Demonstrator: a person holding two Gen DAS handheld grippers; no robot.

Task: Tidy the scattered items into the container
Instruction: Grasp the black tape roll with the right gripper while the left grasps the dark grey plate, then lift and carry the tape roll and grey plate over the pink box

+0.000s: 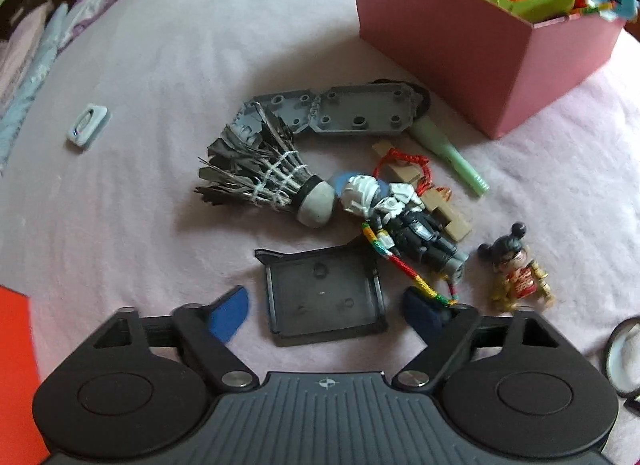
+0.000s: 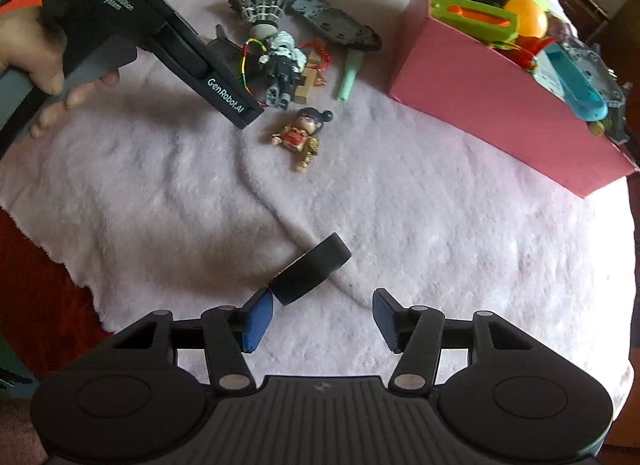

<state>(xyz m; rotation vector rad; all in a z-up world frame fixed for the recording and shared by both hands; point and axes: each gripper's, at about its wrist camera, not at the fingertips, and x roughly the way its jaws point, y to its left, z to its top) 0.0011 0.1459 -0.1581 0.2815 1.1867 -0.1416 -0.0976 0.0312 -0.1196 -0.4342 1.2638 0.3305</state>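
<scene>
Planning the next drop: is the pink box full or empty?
Nearly full: the pink box holds toys heaped above its rim, including a green-and-orange toy and an orange ball.

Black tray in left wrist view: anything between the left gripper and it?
Nothing visible. The black tray lies flat on the blanket between the open left gripper fingers. A multicoloured cord trails by the right-hand fingertip, beside the tray.
</scene>
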